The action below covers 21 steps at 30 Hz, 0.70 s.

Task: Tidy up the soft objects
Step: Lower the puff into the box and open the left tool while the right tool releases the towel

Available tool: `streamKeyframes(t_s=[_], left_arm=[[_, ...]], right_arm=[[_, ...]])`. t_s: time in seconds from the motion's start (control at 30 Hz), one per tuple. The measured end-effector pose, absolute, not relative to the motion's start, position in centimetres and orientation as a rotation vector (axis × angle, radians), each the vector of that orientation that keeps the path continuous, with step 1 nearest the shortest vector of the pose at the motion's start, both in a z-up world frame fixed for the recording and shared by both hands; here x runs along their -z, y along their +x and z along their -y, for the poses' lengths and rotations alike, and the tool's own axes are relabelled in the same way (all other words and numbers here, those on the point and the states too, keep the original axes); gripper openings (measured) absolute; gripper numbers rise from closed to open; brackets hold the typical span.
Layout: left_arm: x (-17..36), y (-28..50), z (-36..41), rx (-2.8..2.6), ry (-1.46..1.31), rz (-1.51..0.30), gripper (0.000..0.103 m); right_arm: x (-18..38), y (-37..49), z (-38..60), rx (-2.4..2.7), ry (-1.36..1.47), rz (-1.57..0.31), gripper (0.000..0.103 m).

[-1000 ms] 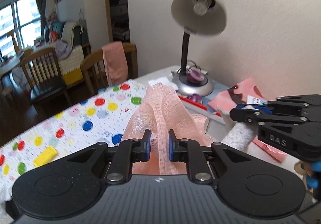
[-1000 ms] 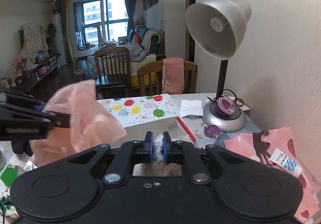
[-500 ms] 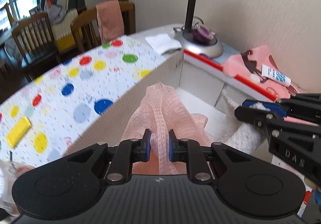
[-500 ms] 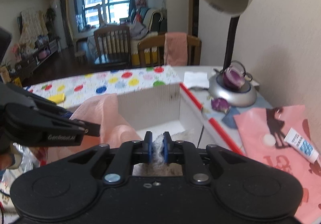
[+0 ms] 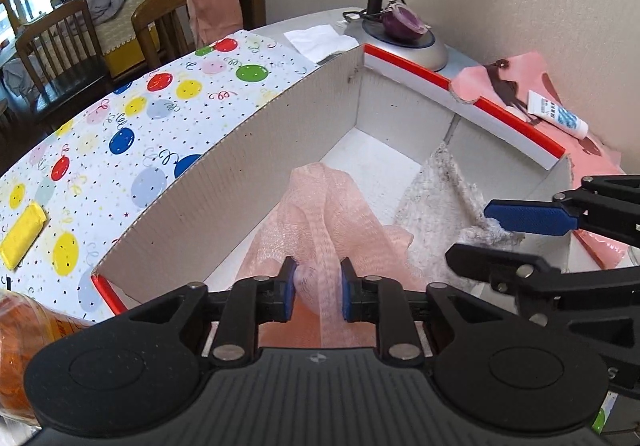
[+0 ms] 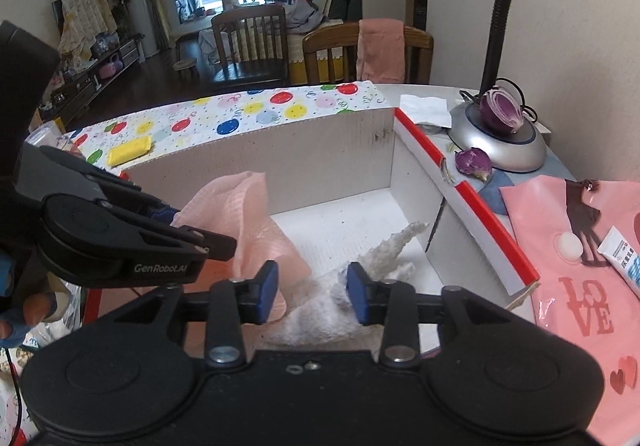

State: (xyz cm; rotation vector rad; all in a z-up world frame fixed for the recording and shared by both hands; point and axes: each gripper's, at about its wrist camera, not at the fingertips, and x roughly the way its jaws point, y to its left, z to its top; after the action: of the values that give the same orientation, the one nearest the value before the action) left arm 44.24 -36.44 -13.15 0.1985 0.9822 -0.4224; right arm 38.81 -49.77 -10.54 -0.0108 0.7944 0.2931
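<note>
A pink mesh cloth (image 5: 320, 214) hangs into a white cardboard box (image 5: 224, 182) with red rims. My left gripper (image 5: 317, 295) is partly open, its pads still touching the pink cloth's fold between them. The pink cloth also shows in the right wrist view (image 6: 244, 214). A white fluffy cloth (image 5: 440, 202) lies in the box at the right. My right gripper (image 6: 312, 291) is open just above the white cloth (image 6: 380, 254), which lies loose below it. The right gripper also shows in the left wrist view (image 5: 516, 238).
A polka-dot tablecloth (image 5: 120, 126) with a yellow block (image 5: 22, 236) lies left of the box. A desk lamp base (image 6: 500, 142) holding a cut onion, a pink bag (image 6: 580, 246) and a small tube (image 6: 624, 258) lie to the right. Chairs stand beyond the table.
Both grippers moved down into the box. The right gripper opened and let go of the white cloth. The left gripper's jaws widened around the pink cloth.
</note>
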Motion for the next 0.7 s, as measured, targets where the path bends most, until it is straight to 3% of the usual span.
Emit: streamKeyframes(t_s=[0.07, 0.17, 0.23, 0.7], left_arm=[[13.0, 44.1, 36.4, 0.432, 0.198, -0.979, 0.026], [12.9, 43.9, 36.3, 0.436, 0.195, -0.976, 0.041], [12.6, 43.7, 36.0, 0.441, 0.187, -0.958, 0.07], [7.6, 39.3, 33.6, 0.474, 0.137, -0.787, 0.072]], right_arm=[[10.4, 38.6, 49.7, -0.293, -0.013, -0.792, 0.041], [10.1, 38.3, 50.0, -0.295, -0.003, -0.794, 0.046], [9.7, 38.0, 50.2, -0.304, 0.0, -0.796, 0.049], [5.5, 35.6, 51.1, -0.334, 0.038, -0.717, 0.064]])
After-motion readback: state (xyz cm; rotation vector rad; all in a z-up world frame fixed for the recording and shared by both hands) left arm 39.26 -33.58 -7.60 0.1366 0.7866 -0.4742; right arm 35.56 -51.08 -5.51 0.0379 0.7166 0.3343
